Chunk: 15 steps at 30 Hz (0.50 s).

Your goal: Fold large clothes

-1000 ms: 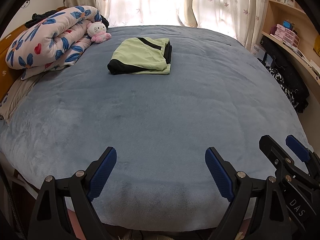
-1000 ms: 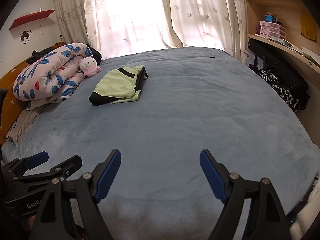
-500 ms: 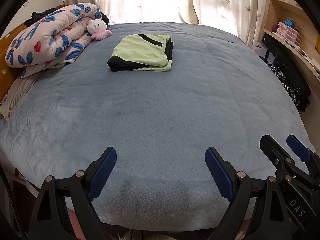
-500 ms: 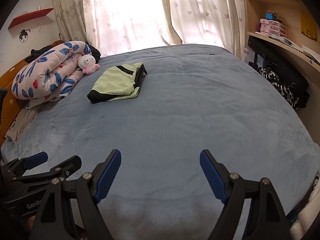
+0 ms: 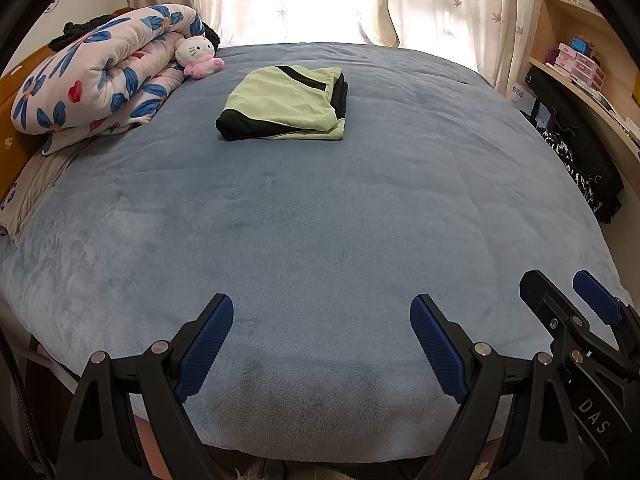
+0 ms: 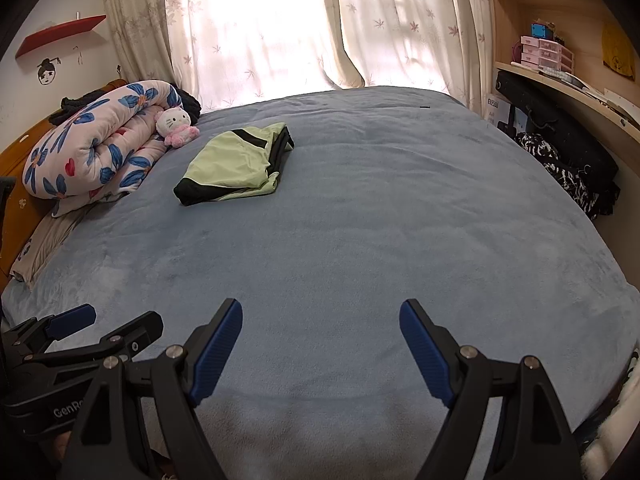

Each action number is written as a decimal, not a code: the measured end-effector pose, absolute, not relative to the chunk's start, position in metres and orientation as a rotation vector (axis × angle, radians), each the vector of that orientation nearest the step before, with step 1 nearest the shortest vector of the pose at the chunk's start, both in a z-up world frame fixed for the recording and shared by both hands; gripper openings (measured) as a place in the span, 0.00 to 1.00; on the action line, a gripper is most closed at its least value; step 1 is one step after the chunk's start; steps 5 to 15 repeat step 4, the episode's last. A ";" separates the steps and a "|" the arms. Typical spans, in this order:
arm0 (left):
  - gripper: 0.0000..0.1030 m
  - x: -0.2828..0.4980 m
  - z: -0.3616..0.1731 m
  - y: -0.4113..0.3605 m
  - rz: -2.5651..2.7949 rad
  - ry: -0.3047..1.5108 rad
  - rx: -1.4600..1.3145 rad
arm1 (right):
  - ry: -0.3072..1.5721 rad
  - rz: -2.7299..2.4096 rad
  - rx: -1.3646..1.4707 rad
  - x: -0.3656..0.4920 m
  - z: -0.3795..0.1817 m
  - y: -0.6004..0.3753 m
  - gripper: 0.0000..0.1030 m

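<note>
The folded green garment (image 5: 284, 105) lies far up the bed (image 5: 320, 220), at about eleven o'clock from both grippers. The left gripper (image 5: 322, 338) and right gripper (image 6: 321, 340) hover over the near edge, jaws wide and empty; the left is slightly nearer.

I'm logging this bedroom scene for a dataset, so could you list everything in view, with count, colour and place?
Folded garment: one, light green with black trim, on the bed's far half, left of centre.
Blanket: one, grey-blue, covering the bed.
Rolled quilt: one, pink-white with blue flowers, far left by the headboard.
Plush toy: one, white and pink, against the quilt.
Curtains: cream with a leaf print, behind the bed.
Wall shelf: one, red, upper left.
Wooden shelving: right wall, holding pink drawer boxes.
Dark bags: black, beside the bed on the right.
Left gripper: black with blue pads, open, empty.
Right gripper: same, open, empty.
</note>
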<state>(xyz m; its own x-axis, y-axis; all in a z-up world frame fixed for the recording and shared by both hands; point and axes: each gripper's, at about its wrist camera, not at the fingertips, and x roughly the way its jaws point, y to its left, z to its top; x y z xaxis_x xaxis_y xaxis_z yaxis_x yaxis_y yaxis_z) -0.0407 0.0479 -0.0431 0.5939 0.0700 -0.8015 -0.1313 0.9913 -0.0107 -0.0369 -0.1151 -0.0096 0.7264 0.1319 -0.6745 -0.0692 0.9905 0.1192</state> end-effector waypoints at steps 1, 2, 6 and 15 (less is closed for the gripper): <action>0.87 -0.041 -0.043 0.048 0.116 0.927 -0.072 | 0.750 0.111 0.088 -0.037 -0.009 -0.115 0.79; 0.87 -0.041 -0.043 0.048 0.117 0.927 -0.072 | 0.749 0.111 0.087 -0.038 -0.010 -0.116 0.79; 0.87 -0.041 -0.043 0.048 0.116 0.929 -0.072 | 0.750 0.110 0.086 -0.037 -0.009 -0.116 0.79; 0.87 -0.041 -0.043 0.048 0.116 0.929 -0.072 | 0.750 0.110 0.086 -0.037 -0.009 -0.116 0.79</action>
